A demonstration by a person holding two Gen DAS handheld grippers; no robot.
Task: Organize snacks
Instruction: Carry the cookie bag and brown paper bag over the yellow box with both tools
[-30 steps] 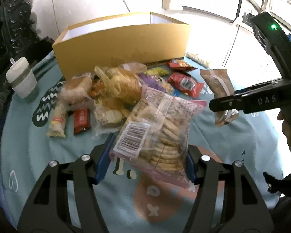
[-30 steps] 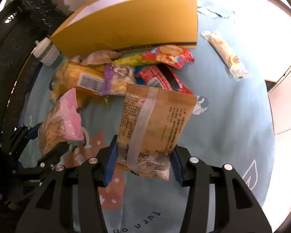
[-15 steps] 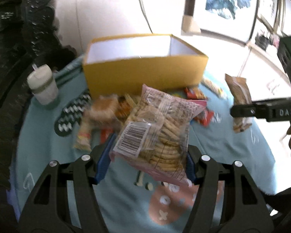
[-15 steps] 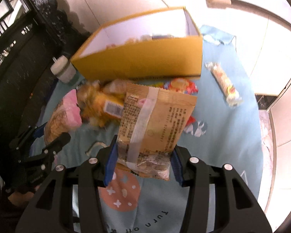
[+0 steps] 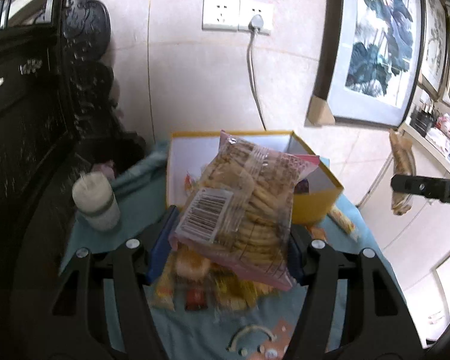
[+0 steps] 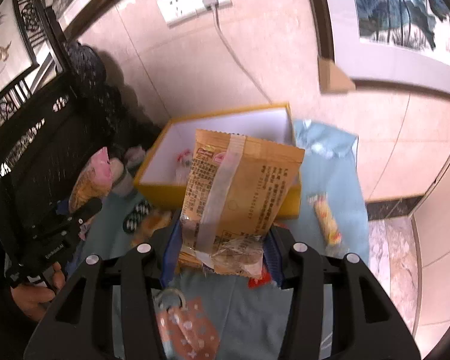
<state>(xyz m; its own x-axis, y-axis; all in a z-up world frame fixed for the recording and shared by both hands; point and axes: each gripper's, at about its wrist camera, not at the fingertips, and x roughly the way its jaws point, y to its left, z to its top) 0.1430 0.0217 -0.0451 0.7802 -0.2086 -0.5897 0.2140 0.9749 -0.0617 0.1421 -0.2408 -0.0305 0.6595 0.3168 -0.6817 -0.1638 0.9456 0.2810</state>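
Note:
My left gripper (image 5: 225,249) is shut on a clear pink-edged bag of biscuits (image 5: 243,213), held above the table in front of the open yellow box (image 5: 315,204). My right gripper (image 6: 222,249) is shut on a tan snack packet (image 6: 237,186), also raised in front of the yellow box (image 6: 225,138). The box has white inner walls and a few snacks lie inside. Loose snacks (image 5: 195,288) lie on the teal cloth under the left gripper. The right gripper with its packet (image 5: 402,174) shows at the right of the left wrist view.
A white lidded cup (image 5: 94,201) stands left of the box. A long snack bar (image 6: 324,219) lies on the teal cloth (image 6: 339,162) right of the box. Dark carved furniture (image 5: 30,120) stands at left. A wall with a socket (image 5: 237,15) and framed paintings stands behind.
Both grippers have risen and tilted up with their bags, moving closer to the yellow box. The box interior and the wall behind now show.

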